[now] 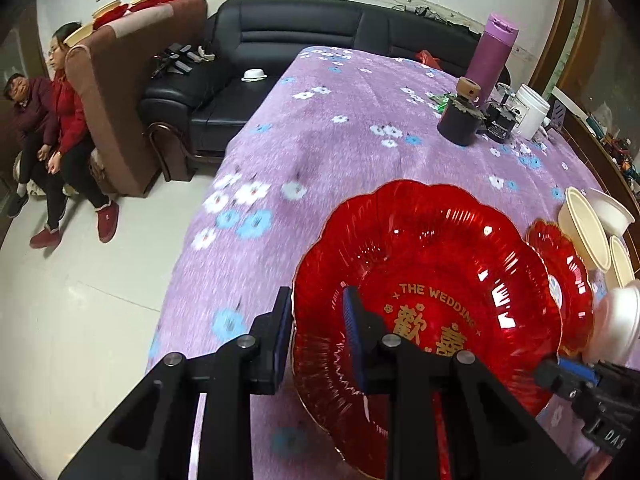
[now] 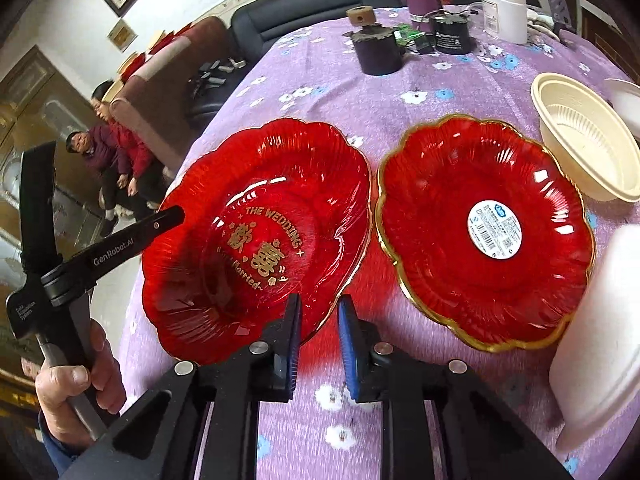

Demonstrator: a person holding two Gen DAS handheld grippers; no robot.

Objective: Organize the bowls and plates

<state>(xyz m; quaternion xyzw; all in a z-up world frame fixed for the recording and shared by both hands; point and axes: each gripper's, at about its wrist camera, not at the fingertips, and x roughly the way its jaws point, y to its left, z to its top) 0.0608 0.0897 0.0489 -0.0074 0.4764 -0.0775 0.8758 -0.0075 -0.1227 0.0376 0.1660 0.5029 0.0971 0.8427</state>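
Observation:
A red wedding plate [image 1: 432, 280] with gold lettering is tilted above the purple flowered tablecloth [image 1: 320, 140]. My left gripper [image 1: 316, 320] has its jaws around the plate's left rim, one finger outside and one inside, gripping it. In the right wrist view the same plate [image 2: 260, 236] is lifted at the left, beside a second red plate [image 2: 488, 232] with a gold rim and a white sticker, lying flat. My right gripper [image 2: 318, 332] is open and empty, just in front of the gap between the two plates. Cream bowls [image 2: 588, 140] lie at the right.
A white bowl [image 2: 596, 340] is close at the right edge. A purple flask [image 1: 494, 52], a dark jar [image 1: 460, 120], a black can [image 1: 498, 124] and a white tub [image 1: 530, 110] stand at the table's far side. A black sofa [image 1: 256, 60] and two seated people [image 1: 60, 120] are left.

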